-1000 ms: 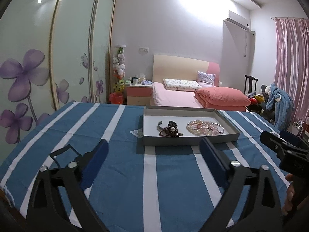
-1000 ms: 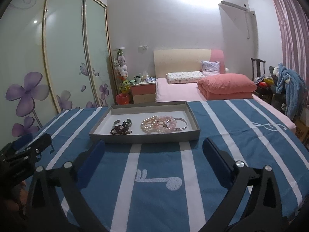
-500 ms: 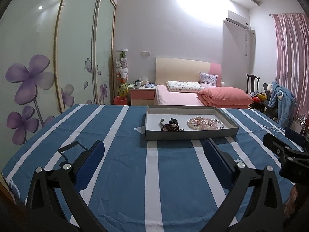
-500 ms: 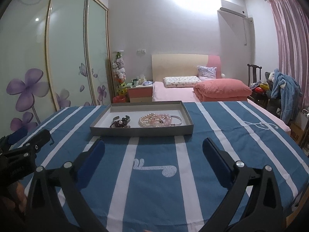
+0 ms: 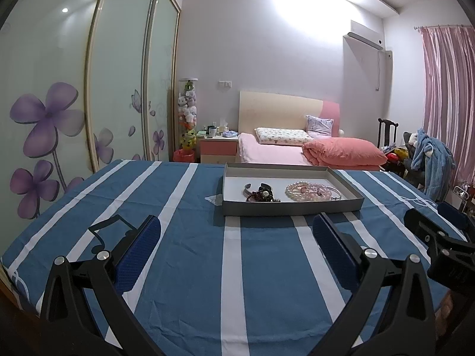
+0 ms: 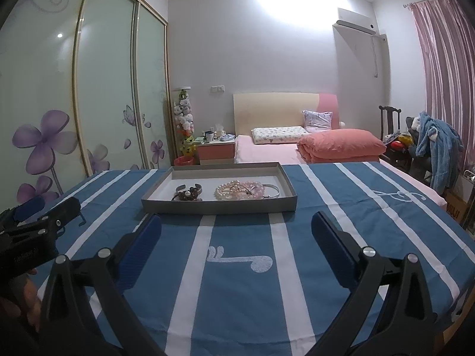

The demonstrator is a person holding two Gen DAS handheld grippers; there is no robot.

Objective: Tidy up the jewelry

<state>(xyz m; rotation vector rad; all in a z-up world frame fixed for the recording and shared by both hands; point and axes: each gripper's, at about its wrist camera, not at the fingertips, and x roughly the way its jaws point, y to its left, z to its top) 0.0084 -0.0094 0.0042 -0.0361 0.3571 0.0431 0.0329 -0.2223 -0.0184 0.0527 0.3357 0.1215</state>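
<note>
- Jewelry is lying in a shallow grey tray [image 5: 292, 207] sitting on the desk [image 5: 190, 255], in two clusters: a pale pink bead pile [image 5: 308, 191] with a thin silver bangle [image 5: 335, 193] touching its right side, and to the left of the beads a dark bracelet tangle [image 5: 262, 195] leaning against a silver cuff [image 5: 248, 188].
- Judging by looks, the bead strands are light, limp and slippery, so they are likely sagging and sliding when lifted; pinching across a bunched section seems safer than taking one bead.
- The cuff and bangle are looking stiff and thin; taking them across the band, on the side away from the beads, appears best.
- The dark tangle may be dragging its neighbour along, since the pieces are touching.
- The left gripper [image 5: 237, 234] is hovering on the near side of the tray, well apart from it, its jaws spread wide and gripping nothing.
- The right gripper [image 6: 236, 228] is likewise hanging short of the tray with its jaws parted and nothing between them.
- The desk is wearing a blue cloth with white stripes [image 6: 237, 267], wrinkling slightly, so the tray could be shifting if nudged.
- Beyond the tray, a bed [image 5: 276, 154] with a folded coral quilt [image 5: 344, 152] is standing against the far wall; left of the tray are sliding wardrobe doors [image 5: 59, 103] printed with purple flowers, and right of it pink curtains [image 5: 445, 89].
</note>
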